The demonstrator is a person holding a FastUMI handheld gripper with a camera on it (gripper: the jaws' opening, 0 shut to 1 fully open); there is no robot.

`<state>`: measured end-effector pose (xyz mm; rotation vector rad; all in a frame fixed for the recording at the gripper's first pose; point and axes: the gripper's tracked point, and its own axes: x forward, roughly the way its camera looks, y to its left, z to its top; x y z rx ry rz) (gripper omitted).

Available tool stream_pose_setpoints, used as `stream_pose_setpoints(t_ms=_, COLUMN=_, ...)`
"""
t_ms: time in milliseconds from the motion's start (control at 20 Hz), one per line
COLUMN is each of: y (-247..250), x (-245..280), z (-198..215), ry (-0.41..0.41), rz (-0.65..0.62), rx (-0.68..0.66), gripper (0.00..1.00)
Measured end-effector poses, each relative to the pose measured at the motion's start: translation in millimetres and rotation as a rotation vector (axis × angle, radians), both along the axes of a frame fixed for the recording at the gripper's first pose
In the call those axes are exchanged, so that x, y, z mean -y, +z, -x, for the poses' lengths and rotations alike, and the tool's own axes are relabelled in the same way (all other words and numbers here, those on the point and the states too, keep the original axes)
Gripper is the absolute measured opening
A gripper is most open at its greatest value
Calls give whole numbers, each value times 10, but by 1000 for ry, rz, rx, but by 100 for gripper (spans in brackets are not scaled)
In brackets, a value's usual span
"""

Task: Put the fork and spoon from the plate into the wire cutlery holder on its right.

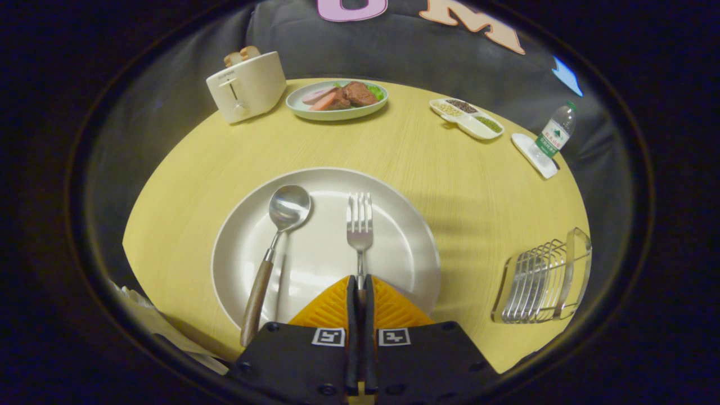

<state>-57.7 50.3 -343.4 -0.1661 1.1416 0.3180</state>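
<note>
Fork (360, 225) first: its handle runs straight back toward me and slips in between my gripper (360, 287) fingers. The two fingers are pressed close together, and I think they are clamped on the fork handle, which I see going into the thin gap between them. The fork's prongs point away from me and lie flat on the big white plate (405, 264).

To do this step well, I would lift slowly and straight up, so the fork does not swing or slide out. I hold it by the handle end, so the heavy prong end may dip. I would keep my grip tight and tip the fork so it can drop upright into the holder.

Just beside the fork, on its left, lies the spoon (275, 247) with a wooden handle. Its bowl rests on the plate and its handle sticks out over the near rim. They are apart, so I should not bump it.

To the right of the plate, well apart, lies the wire cutlery holder (543, 278) on the yellow table (478, 185). It looks tipped on its side, so getting the fork in may be tricky.

Farther off I see a toaster (246, 85), a plate of food (336, 100), a snack tray (466, 117) and a water bottle (556, 134).
</note>
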Motion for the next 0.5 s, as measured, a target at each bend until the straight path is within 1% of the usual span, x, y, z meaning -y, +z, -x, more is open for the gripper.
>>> stream_pose_setpoints(t_ms=150, y=71, x=28, z=-15, ry=12, rz=-6, rx=-3, gripper=8)
stream_pose_setpoints(t_ms=500, y=397, x=160, z=-45, ry=-21, rz=-48, rx=-47, gripper=8)
